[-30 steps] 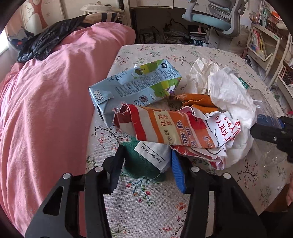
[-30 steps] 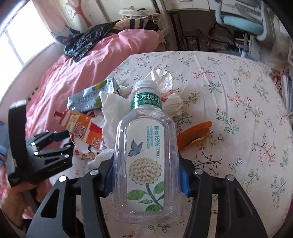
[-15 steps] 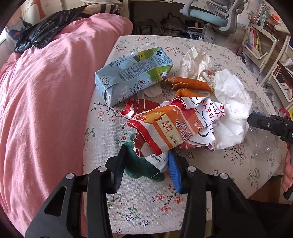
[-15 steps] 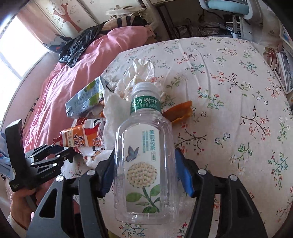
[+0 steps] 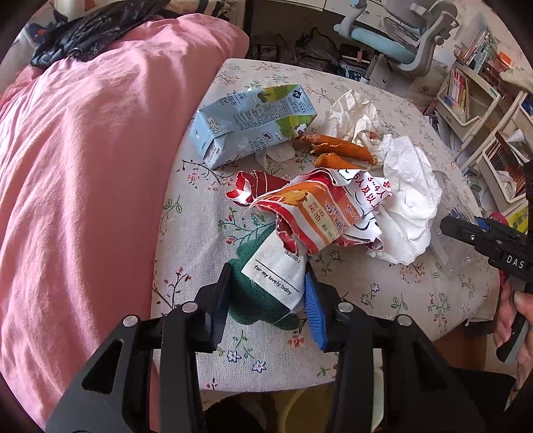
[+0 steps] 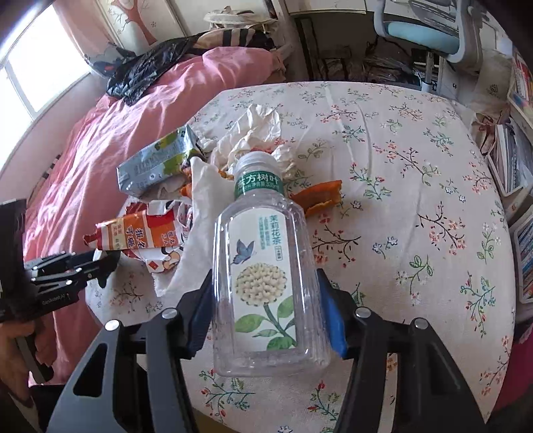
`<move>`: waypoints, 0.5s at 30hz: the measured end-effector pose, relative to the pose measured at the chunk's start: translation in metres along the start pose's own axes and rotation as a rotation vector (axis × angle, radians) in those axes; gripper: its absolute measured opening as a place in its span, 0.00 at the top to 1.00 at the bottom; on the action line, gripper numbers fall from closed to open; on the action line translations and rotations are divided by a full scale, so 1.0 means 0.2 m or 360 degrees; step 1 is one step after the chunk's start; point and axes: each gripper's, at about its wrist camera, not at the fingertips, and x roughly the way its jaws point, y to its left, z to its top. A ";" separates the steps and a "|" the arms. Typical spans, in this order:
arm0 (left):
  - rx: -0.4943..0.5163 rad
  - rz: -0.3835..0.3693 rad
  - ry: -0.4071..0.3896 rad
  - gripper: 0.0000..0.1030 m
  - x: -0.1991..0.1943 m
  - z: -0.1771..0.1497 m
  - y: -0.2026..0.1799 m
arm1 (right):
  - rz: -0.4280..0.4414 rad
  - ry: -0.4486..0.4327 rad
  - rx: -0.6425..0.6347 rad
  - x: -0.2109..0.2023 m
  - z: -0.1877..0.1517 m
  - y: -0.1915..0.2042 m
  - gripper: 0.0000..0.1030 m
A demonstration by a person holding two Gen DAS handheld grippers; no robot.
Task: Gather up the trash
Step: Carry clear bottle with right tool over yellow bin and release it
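My left gripper [image 5: 268,293] is shut on a green cloth [image 5: 260,299] with a white label, and the torn orange snack wrapper [image 5: 316,213] hangs up from the same grip over the floral tablecloth [image 5: 206,219]. My right gripper [image 6: 266,296] is shut on an empty clear tea bottle [image 6: 266,266] with a green neck band, held above the table. On the table lie a blue milk carton [image 5: 250,123], orange peels [image 5: 339,151] and crumpled white tissue [image 5: 409,190]. The carton [image 6: 156,163] and the wrapper [image 6: 140,229] also show in the right wrist view.
A pink duvet [image 5: 83,166] covers the bed left of the table. A desk chair [image 5: 406,30] stands beyond the far edge. Shelves with books [image 5: 473,76] stand to the right. The table's near edge [image 5: 266,383] lies just under my left gripper.
My left gripper has pulled back toward the near table edge, dragging the green cloth and wrapper away from the carton. My right gripper has lifted back with the bottle.
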 end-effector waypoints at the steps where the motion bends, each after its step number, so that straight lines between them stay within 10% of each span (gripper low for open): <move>1: -0.0026 -0.0019 -0.0009 0.63 -0.02 0.00 0.01 | 0.0042 -0.0027 0.0053 -0.02 0.00 -0.02 0.48; 15: -0.0231 -0.0077 -0.0241 0.63 -0.30 -0.14 0.09 | 0.0484 -0.0429 0.0467 -0.28 -0.06 -0.15 0.48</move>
